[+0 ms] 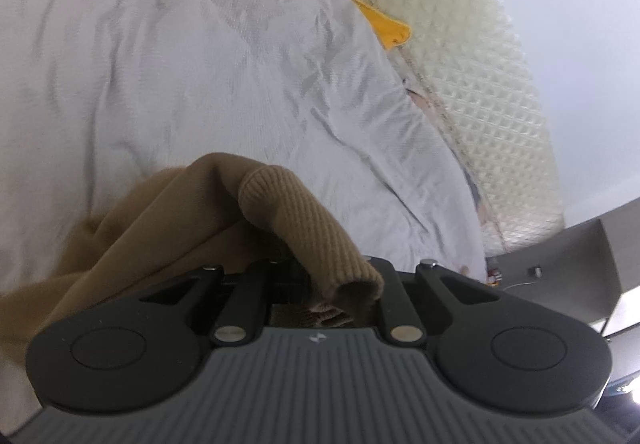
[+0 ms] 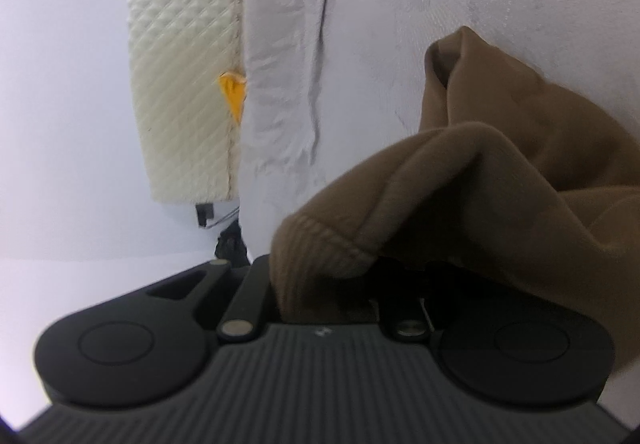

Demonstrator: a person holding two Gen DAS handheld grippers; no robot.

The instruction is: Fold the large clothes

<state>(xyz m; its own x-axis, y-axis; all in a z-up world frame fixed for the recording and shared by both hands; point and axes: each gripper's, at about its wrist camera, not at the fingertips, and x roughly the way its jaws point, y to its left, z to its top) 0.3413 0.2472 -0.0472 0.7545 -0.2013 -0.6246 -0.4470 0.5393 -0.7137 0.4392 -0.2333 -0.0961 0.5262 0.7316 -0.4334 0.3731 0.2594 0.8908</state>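
i am pinching the brown garment (image 1: 168, 212) in both tongs, left (image 1: 320, 284) and right (image 2: 344, 284) nearly closed, above the bed (image 1: 160, 64).

1. In the left wrist view, the white bedcover (image 1: 180, 64) lies open from nine to twelve o'clock.
2. The quilted mattress edge (image 1: 480, 64) bars one to three o'clock.
3. The brown garment (image 2: 520, 164) crowds three o'clock in the right wrist view.

surface: bed, wrinkled white duvet (image 1: 160, 64) | on it: brown garment (image 2: 540, 164) | edge: cream quilted mattress (image 1: 480, 44)
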